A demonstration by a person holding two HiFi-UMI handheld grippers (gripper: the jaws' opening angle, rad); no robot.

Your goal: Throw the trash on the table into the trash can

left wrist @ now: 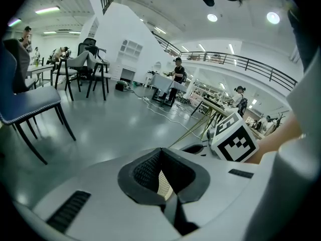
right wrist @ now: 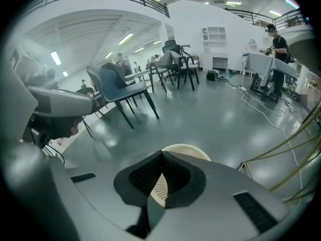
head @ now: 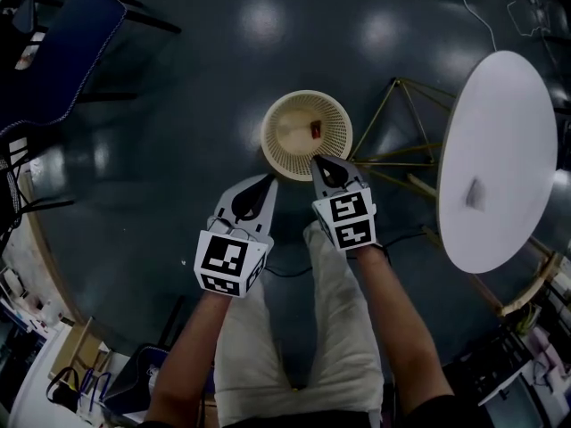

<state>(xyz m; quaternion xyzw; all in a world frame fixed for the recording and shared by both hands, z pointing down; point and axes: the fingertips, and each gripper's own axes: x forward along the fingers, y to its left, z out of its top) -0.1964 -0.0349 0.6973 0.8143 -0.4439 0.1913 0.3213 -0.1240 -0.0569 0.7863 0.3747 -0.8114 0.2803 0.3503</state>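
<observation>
A red scrap [head: 316, 130] is lying in the trash can [head: 277, 141], so the drop seems done; fetching the piece [head: 474, 193] sitting on the white surface [head: 508, 105] likely comes next. Both forearms [head: 397, 328] are reaching forward, right gripper [head: 318, 162] at the can's rim, left gripper [head: 269, 180] beside it, both jaws closed, empty.

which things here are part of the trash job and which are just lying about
Job:
- cream round mesh trash can
- small red scrap inside it
- white round table
- small grey piece lying on that table
- left gripper and right gripper, jaws shut, nothing held

Lying about:
- blue padded chair
- dark chairs at a far table
</observation>
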